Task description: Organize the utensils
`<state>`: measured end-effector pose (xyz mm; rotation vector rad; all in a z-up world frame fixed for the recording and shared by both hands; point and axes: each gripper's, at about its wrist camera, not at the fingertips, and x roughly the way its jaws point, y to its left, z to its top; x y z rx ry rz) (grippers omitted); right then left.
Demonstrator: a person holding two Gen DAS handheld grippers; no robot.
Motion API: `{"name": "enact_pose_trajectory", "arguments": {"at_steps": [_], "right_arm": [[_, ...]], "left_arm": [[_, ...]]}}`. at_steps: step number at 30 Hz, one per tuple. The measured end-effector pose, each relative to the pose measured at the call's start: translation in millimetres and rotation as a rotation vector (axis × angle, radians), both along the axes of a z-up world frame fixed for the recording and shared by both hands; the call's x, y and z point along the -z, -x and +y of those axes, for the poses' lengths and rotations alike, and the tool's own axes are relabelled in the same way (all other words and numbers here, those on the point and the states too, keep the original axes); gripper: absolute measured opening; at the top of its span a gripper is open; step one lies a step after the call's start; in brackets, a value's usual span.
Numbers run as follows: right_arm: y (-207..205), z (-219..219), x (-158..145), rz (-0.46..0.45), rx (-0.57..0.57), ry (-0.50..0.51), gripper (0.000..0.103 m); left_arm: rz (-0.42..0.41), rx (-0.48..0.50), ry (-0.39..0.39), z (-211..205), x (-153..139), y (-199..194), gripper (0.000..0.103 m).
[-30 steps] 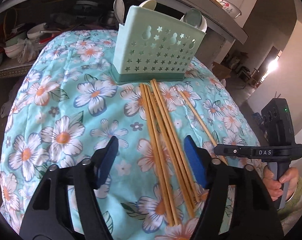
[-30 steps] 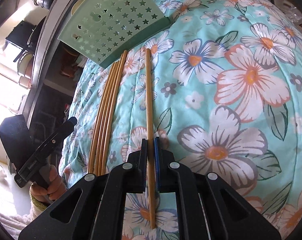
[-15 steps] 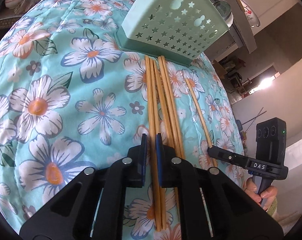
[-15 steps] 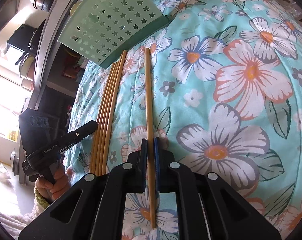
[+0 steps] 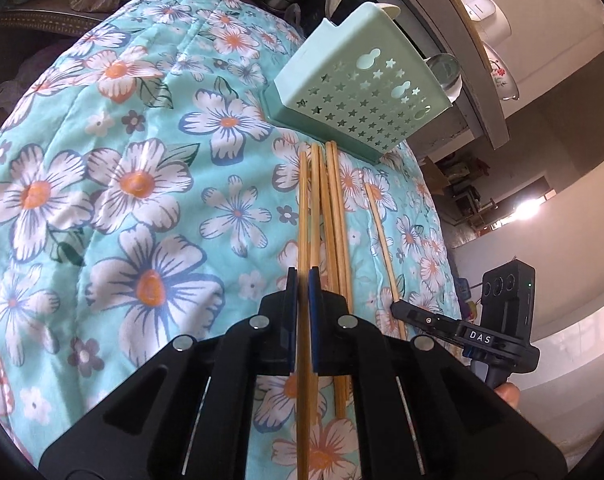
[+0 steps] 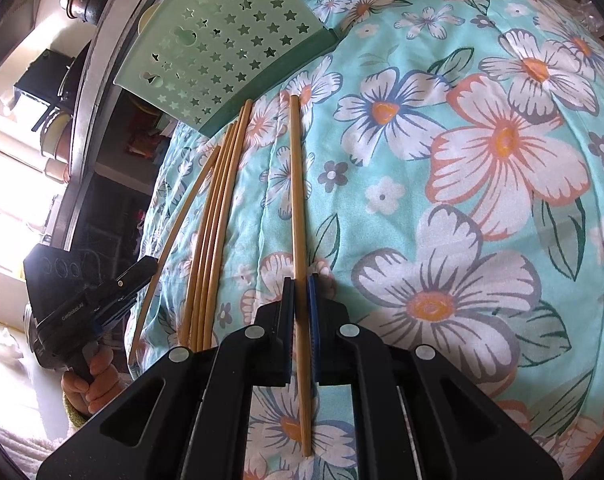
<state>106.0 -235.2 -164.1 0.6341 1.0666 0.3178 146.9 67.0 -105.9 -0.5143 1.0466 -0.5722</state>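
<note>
Bamboo chopsticks lie on a turquoise floral quilt (image 5: 150, 184), their far tips near a mint-green perforated utensil holder (image 5: 365, 96) that stands on the same cloth. In the left wrist view, the left hand-held gripper (image 5: 302, 280) is clamped narrow on one chopstick of the bundle (image 5: 303, 208), with the others (image 5: 335, 216) lying just beside it. That view alone shows a spoon and bowls behind the holder, and the right hand-held gripper from the side with a fingertip on its handle. In the right wrist view, the right hand-held gripper (image 6: 301, 286) is pinched on a single chopstick (image 6: 297, 184) lying apart from the bundle (image 6: 218, 216). Only here does one stick (image 6: 174, 236) rise clear of the bundle toward the left hand-held gripper.
</note>
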Motion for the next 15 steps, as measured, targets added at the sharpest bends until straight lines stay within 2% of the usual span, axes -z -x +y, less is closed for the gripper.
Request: {"name": "enact_pose_trajectory", "arguments": {"at_steps": [6,9,10,11,13,14,15], "right_arm": [[5,3,-4,0.014,-0.014,0.028,0.007],[10,7,-8,0.013,-0.022,0.062,0.007],[11,8,-9,0.014,-0.028,0.068,0.007],[12,9,-11,0.012,-0.030,0.072,0.007],[13,12,-14,0.001,-0.040,0.081,0.008],[14,14,-17,-0.007,-0.046,0.091,0.009],[14,15,-19,-0.015,-0.046,0.101,0.014]], "left_arm": [[0.012,-0.039,-0.041,14,3,27,0.004],[-0.026,-0.055,-0.117,15,4,36,0.006],[-0.033,-0.054,-0.139,15,5,37,0.013],[-0.031,-0.057,-0.147,16,6,36,0.029],[-0.017,-0.072,-0.148,18,10,33,0.052],[-0.014,-0.069,-0.149,19,12,32,0.054],[-0.014,-0.065,-0.150,19,13,31,0.055]]}}
